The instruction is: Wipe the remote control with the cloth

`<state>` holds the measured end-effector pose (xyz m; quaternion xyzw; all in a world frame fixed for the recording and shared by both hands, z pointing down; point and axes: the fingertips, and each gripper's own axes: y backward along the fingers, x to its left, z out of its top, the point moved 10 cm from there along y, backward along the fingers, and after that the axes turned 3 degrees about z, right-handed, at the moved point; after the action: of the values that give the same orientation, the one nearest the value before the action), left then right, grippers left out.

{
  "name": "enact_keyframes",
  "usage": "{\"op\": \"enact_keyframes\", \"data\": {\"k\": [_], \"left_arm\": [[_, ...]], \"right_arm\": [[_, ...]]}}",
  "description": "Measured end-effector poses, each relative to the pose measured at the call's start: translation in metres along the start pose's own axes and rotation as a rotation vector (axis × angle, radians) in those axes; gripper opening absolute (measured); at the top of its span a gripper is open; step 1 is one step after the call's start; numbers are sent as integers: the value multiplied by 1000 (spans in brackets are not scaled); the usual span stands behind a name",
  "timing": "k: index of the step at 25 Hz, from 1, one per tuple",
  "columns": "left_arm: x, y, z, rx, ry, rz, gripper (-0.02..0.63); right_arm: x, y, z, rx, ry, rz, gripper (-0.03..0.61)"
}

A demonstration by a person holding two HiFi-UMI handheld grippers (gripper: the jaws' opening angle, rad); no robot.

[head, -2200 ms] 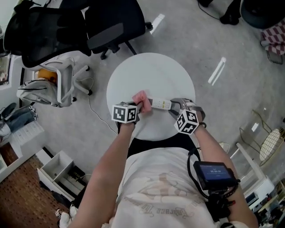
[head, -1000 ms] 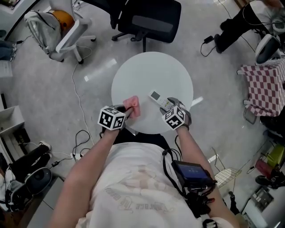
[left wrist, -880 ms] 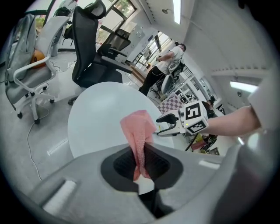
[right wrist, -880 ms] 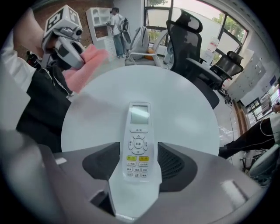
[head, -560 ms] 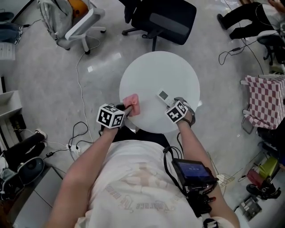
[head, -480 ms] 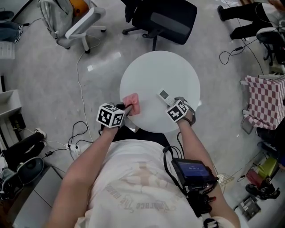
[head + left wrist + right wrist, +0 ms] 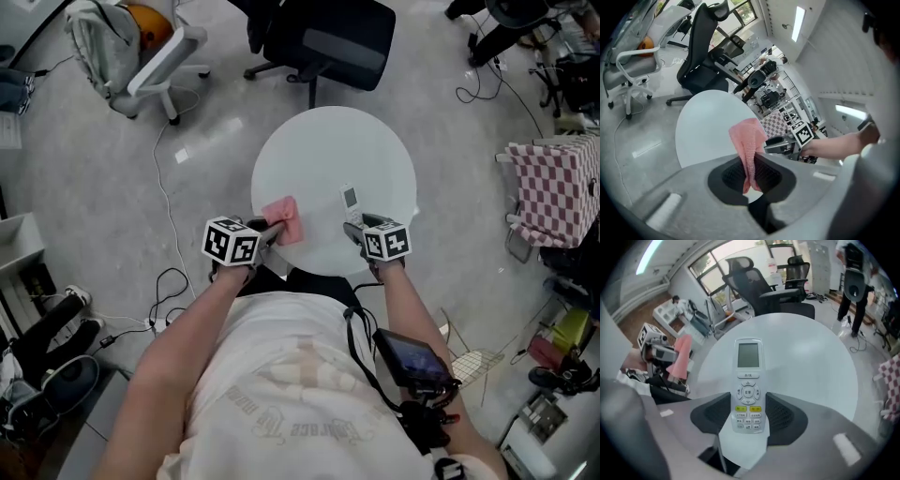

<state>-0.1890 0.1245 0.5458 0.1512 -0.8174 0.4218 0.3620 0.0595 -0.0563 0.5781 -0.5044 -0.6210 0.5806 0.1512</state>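
A white remote control (image 7: 349,199) (image 7: 748,390) lies screen-up over the near edge of the round white table (image 7: 333,150). My right gripper (image 7: 354,228) (image 7: 749,416) has just been closing. Its pads sit against the sides of the remote's button end, so it is shut on it. To the left, my left gripper (image 7: 267,228) (image 7: 751,171) is shut on a pink cloth (image 7: 282,220) (image 7: 749,140), which sticks up out of the jaws over the table's near left edge. Cloth and remote are apart.
A black office chair (image 7: 328,37) stands behind the table and a white chair (image 7: 141,47) at the far left. A checkered cloth (image 7: 553,183) hangs at the right. Cables (image 7: 164,281) trail on the floor at the left.
The right gripper has rolled, and the remote has turned from slanting up-left to pointing straight away. The left gripper with the cloth has shifted slightly.
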Motion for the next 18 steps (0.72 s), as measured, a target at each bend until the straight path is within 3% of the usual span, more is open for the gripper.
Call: {"op": "enact_keyframes", "data": {"k": [8, 13, 15, 18], "left_arm": [[-11, 14, 15, -19, -11, -305, 17], [-46, 20, 25, -34, -2, -546, 17], [-57, 17, 27, 17, -52, -594, 17], [-64, 12, 26, 95, -133, -585, 18]], "right_arm": [[61, 44, 3, -400, -219, 333, 242], [91, 76, 4, -599, -286, 518, 242], [100, 85, 4, -664, -300, 575, 242], [110, 93, 2, -727, -310, 606, 242]]}}
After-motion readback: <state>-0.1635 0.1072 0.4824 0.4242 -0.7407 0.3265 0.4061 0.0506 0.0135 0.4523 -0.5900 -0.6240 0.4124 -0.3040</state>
